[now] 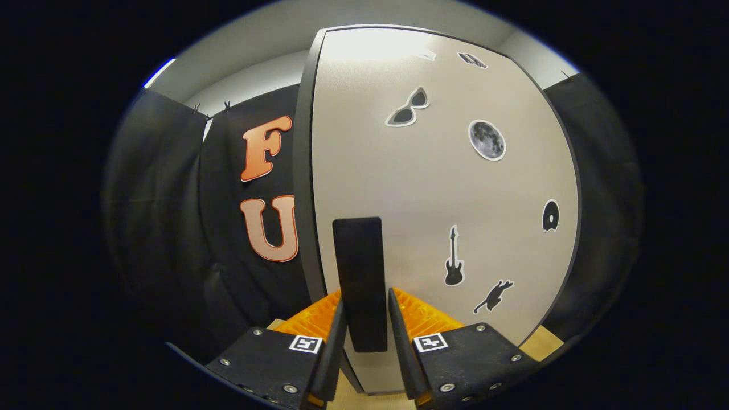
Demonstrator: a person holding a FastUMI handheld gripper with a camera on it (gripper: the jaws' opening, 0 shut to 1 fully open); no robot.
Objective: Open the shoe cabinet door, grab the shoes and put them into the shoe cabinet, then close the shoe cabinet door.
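The shoe cabinet door (444, 188) is a pale grey panel with a dark edge, standing close in front of me. It carries small stickers: sunglasses, a moon, a guitar, a cat and a disc. A black upright handle (359, 256) sits near the door's left edge. My gripper (365, 299) has one finger on each side of the handle's lower part, and both fingers press against it. I cannot tell whether the door is ajar.
Black cloth (171, 228) hangs to the left of the cabinet and another stretch (598, 199) to its right. A strip of light wooden surface (544, 341) lies at the cabinet's foot on the right.
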